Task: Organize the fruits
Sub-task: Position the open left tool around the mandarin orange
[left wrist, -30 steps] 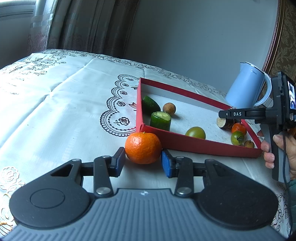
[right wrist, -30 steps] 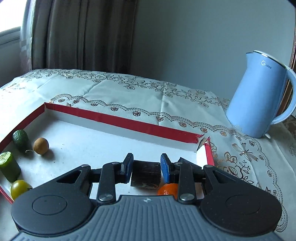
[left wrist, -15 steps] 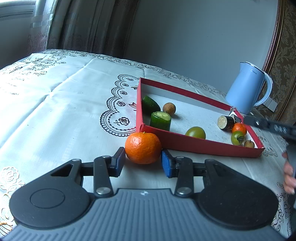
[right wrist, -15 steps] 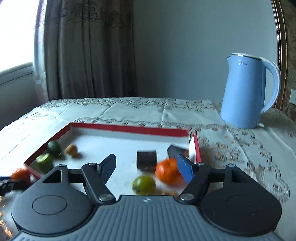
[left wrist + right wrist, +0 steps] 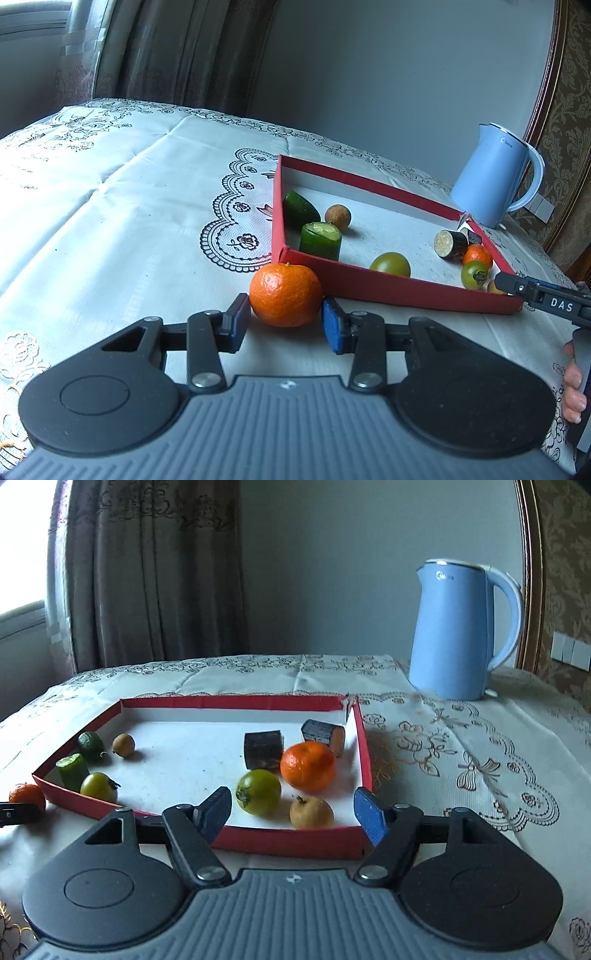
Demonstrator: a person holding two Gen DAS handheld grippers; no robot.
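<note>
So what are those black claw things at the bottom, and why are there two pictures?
They are two hand-held grabbers, one in each of a person's hands, each with a camera looking along its fingers. That gives two pictures. The left gripper pinches an orange on the tablecloth, just outside the red tray. The right gripper has just been opening and holds nothing; it faces the tray, which has tomatoes, cucumber pieces and another orange. A blue kettle stands behind.
</note>
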